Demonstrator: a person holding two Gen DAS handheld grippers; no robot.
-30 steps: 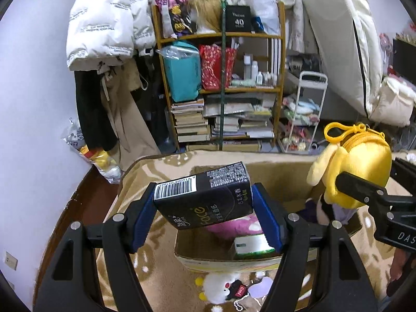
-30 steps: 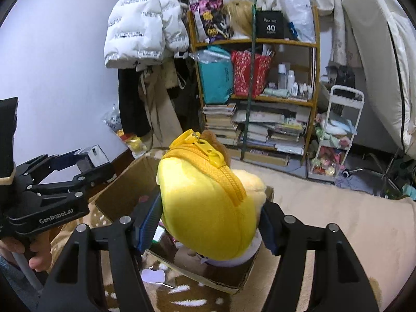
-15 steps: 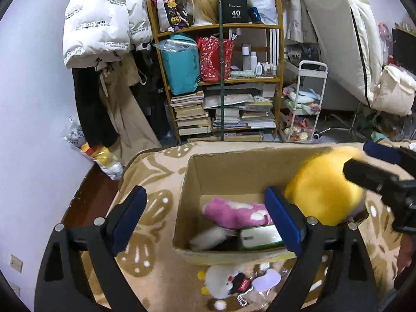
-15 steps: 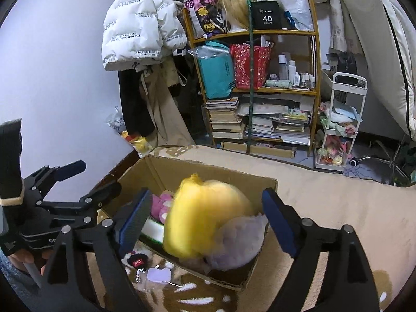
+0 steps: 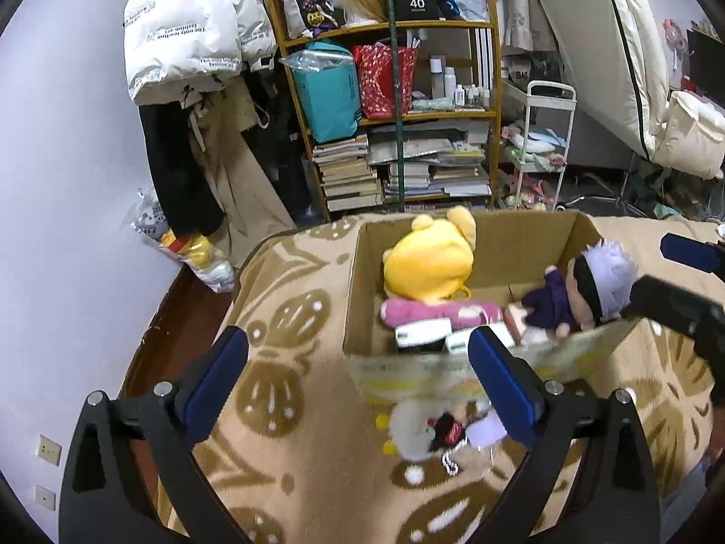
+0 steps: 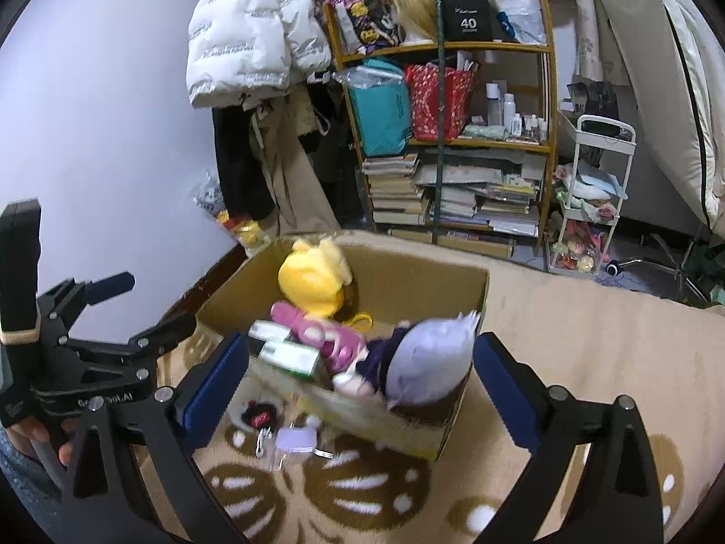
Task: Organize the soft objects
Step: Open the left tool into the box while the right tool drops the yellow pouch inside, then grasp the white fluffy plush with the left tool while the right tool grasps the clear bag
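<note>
The yellow plush (image 5: 428,260) now lies in the box (image 5: 358,281) beside the purple-haired doll (image 5: 584,285), no longer gripped. Both the right tool (image 6: 362,371) and left tool (image 5: 358,371) have opened wide and hold nothing, so the white plush (image 5: 410,426) on the blanket (image 5: 290,317) probably comes next.

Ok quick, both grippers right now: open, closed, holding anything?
Left gripper: open, holding nothing, in front of the cardboard box.
Right gripper: open, holding nothing, near the purple-haired doll in the box.
</note>
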